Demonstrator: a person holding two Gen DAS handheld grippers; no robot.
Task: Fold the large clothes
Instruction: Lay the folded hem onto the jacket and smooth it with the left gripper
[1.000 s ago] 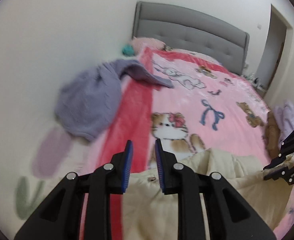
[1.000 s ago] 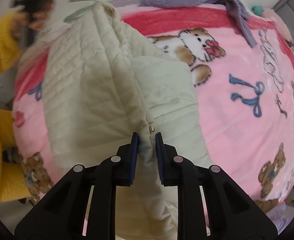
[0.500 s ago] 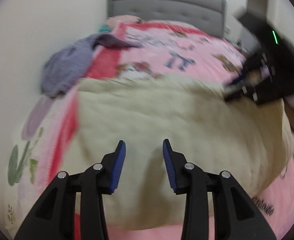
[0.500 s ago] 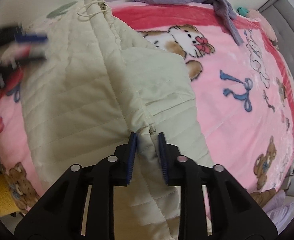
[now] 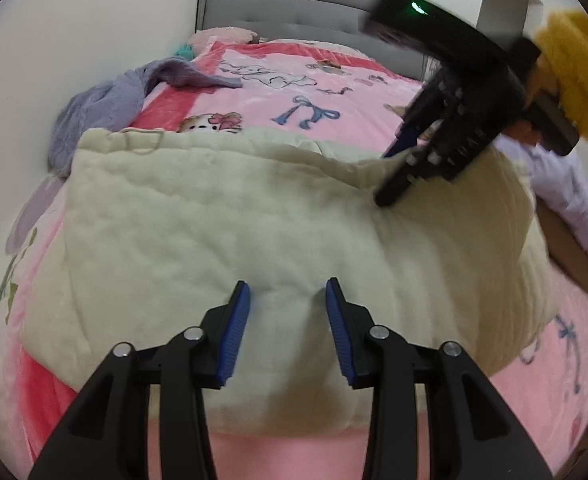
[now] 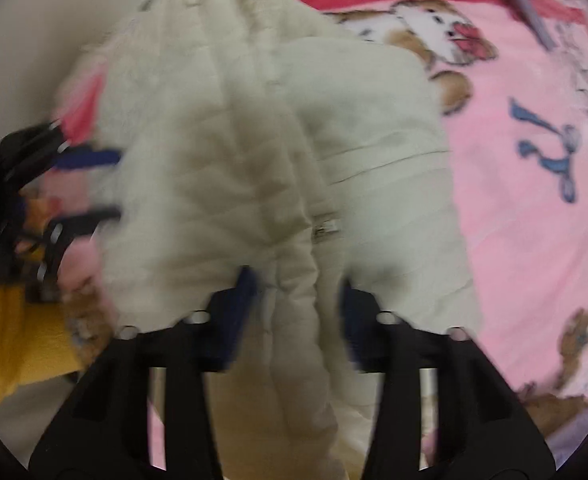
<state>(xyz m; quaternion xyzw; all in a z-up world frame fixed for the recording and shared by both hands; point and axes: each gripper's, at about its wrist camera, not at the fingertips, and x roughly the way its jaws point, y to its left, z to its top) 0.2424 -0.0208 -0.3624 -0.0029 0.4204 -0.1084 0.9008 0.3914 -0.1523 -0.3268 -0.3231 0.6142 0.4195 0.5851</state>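
Left wrist: my left gripper (image 5: 288, 312) hangs with jaws apart and nothing clamped, over the near edge of the cream quilted jacket (image 5: 254, 216) spread across the pink cartoon blanket (image 5: 334, 96); my right gripper (image 5: 394, 176) sits at 2 o'clock on the jacket's ridge. Right wrist, blurry: right gripper (image 6: 298, 300) straddles that ridge, pads off the fabric, purple sweater (image 5: 106, 108) at 11 o'clock.

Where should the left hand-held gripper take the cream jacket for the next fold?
Probably the near edge of the jacket, just ahead of the open left hand-held gripper. Come in low from the near side: that padded edge bulges over the blanket, so the fingers can straddle it.
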